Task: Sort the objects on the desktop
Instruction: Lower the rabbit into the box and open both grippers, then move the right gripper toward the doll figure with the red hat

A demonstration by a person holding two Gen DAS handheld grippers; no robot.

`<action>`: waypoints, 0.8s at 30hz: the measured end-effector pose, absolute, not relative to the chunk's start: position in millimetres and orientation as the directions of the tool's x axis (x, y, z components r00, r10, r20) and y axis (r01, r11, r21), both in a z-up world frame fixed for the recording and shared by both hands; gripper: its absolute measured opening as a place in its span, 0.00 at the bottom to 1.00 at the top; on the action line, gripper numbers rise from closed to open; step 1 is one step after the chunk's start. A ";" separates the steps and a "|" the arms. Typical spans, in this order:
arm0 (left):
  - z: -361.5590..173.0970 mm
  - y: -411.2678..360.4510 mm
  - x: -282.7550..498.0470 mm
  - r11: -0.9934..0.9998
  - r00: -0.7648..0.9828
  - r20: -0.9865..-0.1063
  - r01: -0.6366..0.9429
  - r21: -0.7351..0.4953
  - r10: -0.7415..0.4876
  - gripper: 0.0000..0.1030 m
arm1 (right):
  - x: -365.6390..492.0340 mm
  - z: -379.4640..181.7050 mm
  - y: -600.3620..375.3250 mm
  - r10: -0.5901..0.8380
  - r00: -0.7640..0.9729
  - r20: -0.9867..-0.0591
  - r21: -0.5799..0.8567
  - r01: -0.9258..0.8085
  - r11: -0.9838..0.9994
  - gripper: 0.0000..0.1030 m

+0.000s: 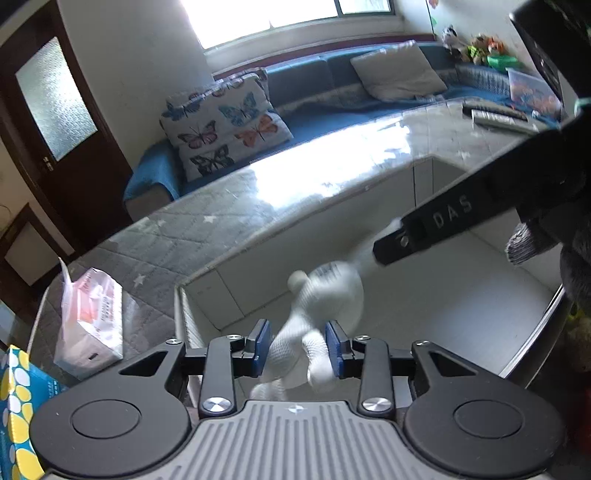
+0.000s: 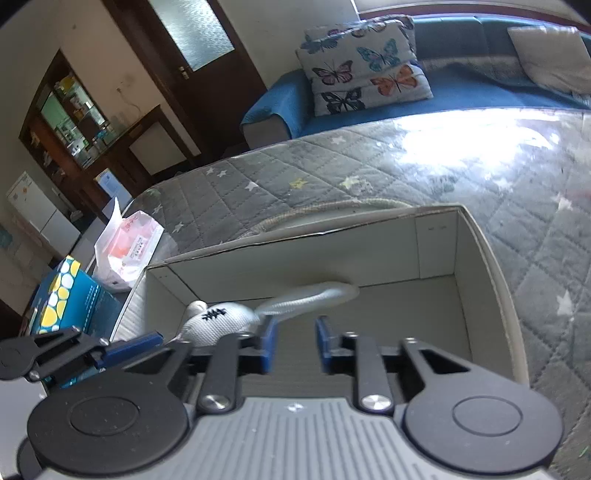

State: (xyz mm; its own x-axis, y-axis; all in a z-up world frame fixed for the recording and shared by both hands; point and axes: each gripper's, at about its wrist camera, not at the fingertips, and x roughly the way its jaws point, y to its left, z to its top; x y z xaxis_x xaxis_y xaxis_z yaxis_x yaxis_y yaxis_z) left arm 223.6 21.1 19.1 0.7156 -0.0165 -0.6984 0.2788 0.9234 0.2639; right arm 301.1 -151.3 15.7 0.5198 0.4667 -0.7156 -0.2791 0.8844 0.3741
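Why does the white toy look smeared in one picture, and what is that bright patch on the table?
Left wrist view: the white stuffed toy is motion-blurred; window light glares off the table's clear cover. Right wrist view: the toy is sharper, the same glare whitens the far tabletop, and the fisheye lens bends the box rim.

A blue sofa (image 1: 332,110) stood at twelve o'clock beneath a bright window (image 1: 273,18), with a butterfly cushion (image 1: 225,125) on it; a dark wooden door (image 1: 55,110) was at ten o'clock.
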 end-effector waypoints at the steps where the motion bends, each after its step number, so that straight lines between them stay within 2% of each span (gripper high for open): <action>1: 23.2 21.1 221.8 0.926 0.722 -0.692 0.273 0.261 -0.018 0.36 | 298.5 17.8 -150.5 0.460 0.529 -0.713 0.360 -0.287 0.888 0.48; 3: 29.8 21.8 217.3 0.932 0.734 -0.679 0.264 0.249 -0.026 0.36 | 292.9 21.9 -149.4 0.449 0.545 -0.708 0.335 -0.300 0.893 0.49; 6: 35.4 21.7 212.1 0.937 0.746 -0.665 0.253 0.242 -0.030 0.36 | 284.0 27.8 -153.1 0.454 0.561 -0.692 0.328 -0.316 0.890 0.67; 8: 38.3 23.1 208.9 0.941 0.753 -0.657 0.245 0.233 -0.033 0.36 | 277.7 31.9 -156.1 0.448 0.578 -0.682 0.313 -0.324 0.893 0.70; 10: 41.2 24.2 204.1 0.948 0.759 -0.650 0.236 0.214 -0.042 0.36 | 266.0 39.3 -161.9 0.433 0.615 -0.659 0.291 -0.322 0.901 0.86; 14: 48.3 23.9 191.4 0.961 0.770 -0.635 0.221 0.165 -0.068 0.35 | 244.5 52.1 -174.1 0.420 0.675 -0.606 0.264 -0.326 0.908 1.00; 20: 53.5 16.4 174.8 0.966 0.780 -0.619 0.218 0.136 -0.089 0.35 | 211.7 67.0 -194.2 0.357 0.758 -0.546 0.204 -0.293 0.934 1.00; 24: 55.9 11.6 163.5 0.970 0.781 -0.613 0.224 0.098 -0.118 0.35 | 191.9 70.0 -212.3 0.377 0.774 -0.508 0.227 -0.301 0.926 1.00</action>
State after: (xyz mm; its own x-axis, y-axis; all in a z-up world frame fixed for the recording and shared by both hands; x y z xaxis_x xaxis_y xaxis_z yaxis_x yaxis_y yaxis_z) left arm 163.5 11.6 55.9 0.7813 -0.1181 -0.6129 0.2236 0.9697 0.0982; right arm 191.9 -212.3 70.0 0.7744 0.3767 -0.5083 -0.3015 0.9261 0.2271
